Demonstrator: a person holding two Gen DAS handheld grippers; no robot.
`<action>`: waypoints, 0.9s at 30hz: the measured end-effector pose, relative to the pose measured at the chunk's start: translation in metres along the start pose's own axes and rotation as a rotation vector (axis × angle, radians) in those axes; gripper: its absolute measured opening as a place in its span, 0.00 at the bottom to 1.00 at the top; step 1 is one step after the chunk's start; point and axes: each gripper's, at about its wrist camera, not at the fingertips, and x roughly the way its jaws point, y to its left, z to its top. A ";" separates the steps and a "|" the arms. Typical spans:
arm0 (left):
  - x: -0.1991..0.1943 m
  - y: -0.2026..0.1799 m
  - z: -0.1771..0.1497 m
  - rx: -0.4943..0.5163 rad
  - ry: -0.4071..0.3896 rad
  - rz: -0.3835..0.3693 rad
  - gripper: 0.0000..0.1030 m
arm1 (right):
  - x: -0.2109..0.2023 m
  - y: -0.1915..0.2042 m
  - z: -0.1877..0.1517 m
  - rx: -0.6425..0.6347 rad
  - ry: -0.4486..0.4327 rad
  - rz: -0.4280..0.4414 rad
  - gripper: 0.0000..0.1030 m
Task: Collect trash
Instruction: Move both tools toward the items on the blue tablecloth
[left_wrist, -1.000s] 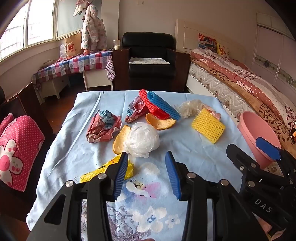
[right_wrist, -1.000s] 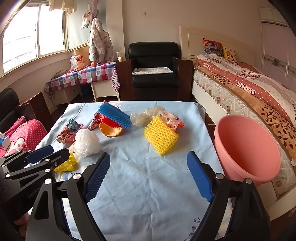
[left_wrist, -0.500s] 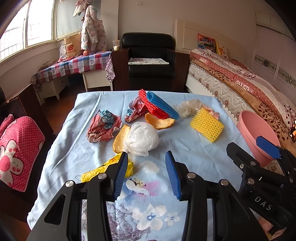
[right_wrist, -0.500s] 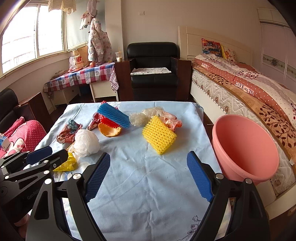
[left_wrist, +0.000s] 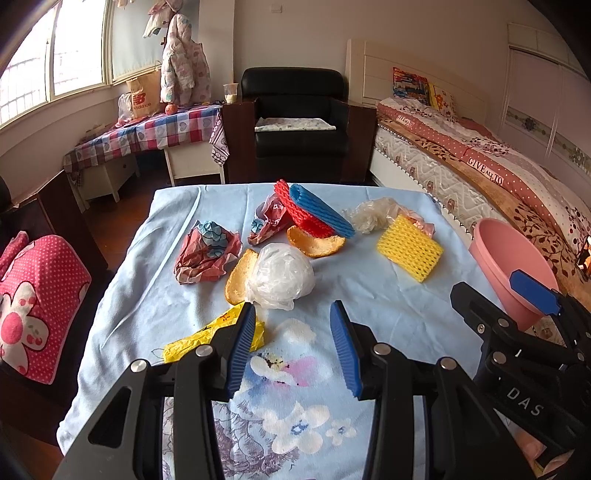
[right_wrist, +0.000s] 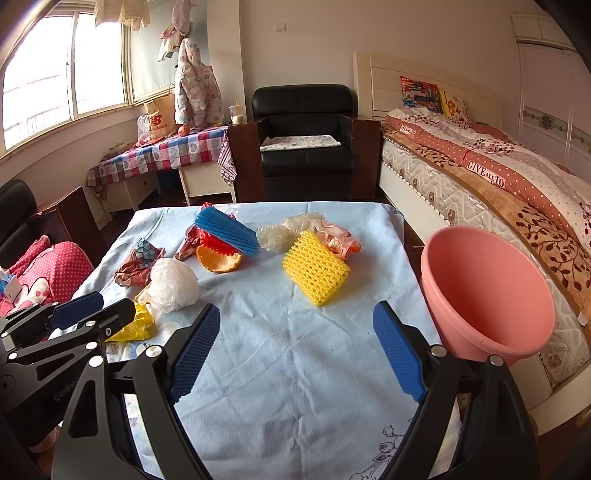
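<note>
Trash lies on a blue-clothed table (left_wrist: 369, 295): a white plastic bag (left_wrist: 280, 275), orange peels (left_wrist: 316, 243), a yellow wrapper (left_wrist: 214, 332), a crumpled red wrapper (left_wrist: 205, 253), red and blue foam nets (left_wrist: 314, 214), a yellow foam net (left_wrist: 408, 251) and a clear bag (left_wrist: 371, 218). My left gripper (left_wrist: 293, 343) is open and empty, just short of the white bag. My right gripper (right_wrist: 295, 350) is open and empty, short of the yellow foam net (right_wrist: 316, 271). A pink basin (right_wrist: 487, 291) stands at the table's right edge.
A bed (right_wrist: 498, 177) runs along the right. A black armchair (right_wrist: 306, 140) stands beyond the table. A checked side table (right_wrist: 162, 151) is at the back left. A red dotted cushion (left_wrist: 33, 302) is on the left.
Both grippers have drifted slightly; the trash sits a little further from them. Jaws stay open and nothing was picked up.
</note>
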 end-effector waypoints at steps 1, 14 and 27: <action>0.000 0.000 0.000 0.000 0.000 0.000 0.41 | 0.000 0.000 0.000 0.001 0.000 0.000 0.83; -0.005 -0.002 -0.001 0.000 -0.003 0.001 0.41 | -0.007 0.001 -0.004 0.000 -0.007 0.004 0.83; -0.026 0.038 0.008 -0.061 -0.016 -0.018 0.47 | -0.012 -0.003 -0.003 0.018 -0.006 0.040 0.83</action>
